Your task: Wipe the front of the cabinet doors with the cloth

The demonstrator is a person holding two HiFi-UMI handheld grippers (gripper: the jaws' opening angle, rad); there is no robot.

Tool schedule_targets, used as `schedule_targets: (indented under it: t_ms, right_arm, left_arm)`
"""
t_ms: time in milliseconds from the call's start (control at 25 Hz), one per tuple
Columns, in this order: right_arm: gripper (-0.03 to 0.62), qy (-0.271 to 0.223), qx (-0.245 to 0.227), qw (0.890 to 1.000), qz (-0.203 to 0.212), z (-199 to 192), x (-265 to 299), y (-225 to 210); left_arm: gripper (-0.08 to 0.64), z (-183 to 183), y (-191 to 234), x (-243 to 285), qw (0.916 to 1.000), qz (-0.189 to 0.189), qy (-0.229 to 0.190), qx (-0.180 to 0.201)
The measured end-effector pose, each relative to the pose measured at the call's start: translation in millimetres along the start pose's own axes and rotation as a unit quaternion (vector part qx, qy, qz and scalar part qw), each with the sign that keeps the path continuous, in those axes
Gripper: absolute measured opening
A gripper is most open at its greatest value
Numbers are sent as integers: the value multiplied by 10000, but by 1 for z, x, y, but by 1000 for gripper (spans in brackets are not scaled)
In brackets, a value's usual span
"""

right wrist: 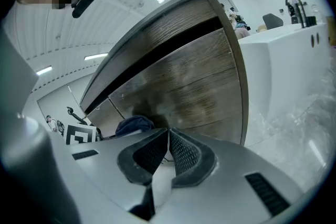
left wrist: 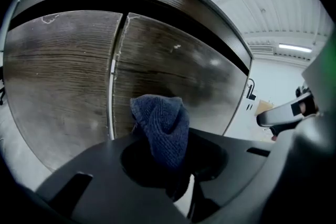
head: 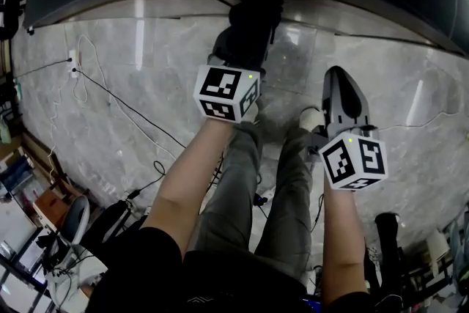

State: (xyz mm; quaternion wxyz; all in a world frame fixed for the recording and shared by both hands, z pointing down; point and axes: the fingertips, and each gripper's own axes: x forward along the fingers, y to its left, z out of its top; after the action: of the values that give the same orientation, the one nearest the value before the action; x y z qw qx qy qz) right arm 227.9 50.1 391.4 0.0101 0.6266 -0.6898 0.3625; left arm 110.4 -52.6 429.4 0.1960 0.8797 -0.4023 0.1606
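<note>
Holding a blue cloth [left wrist: 160, 123] tight, the left gripper [left wrist: 167, 162] has its jaws squeezed shut on the bottom of it. The top of the cloth sticks up in a soft lump. It sits right in front of the brown wooden cabinet doors [left wrist: 178, 71], by the door on the right of the thin crack [left wrist: 112, 86] between them. I cannot tell if the cloth touches the wood.

The right gripper [right wrist: 168, 150] has its jaws pressed together with nothing in them. It is beside the left one and points at the same doors. From its view the cloth shows as a blue bump close to the wood.

From the head view, both grippers are held out low over a shiny grey stone floor [head: 132, 77]. The person's legs [head: 242, 187] are below them. Thin black wires [head: 121, 105] lie across the floor on the left.
</note>
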Motion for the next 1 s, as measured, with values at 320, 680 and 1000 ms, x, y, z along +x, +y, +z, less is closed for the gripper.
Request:
schedule_targets:
  t_ms: [320,680,1000]
  right_arm:
    - [37,-84,157,9993,-327,9,-30,-57]
    - [37,-305,354,9963,-719,18,-73,-121]
    - [37,-399,588,9926,-980,13,-100,-171]
  left_arm:
    - [69,-3,-61,29,9990,-421,118,127]
    - [69,-9,-139,68,9957,-884,226,180]
    - [69,-21,-199,102,9914,-1242,314,284]
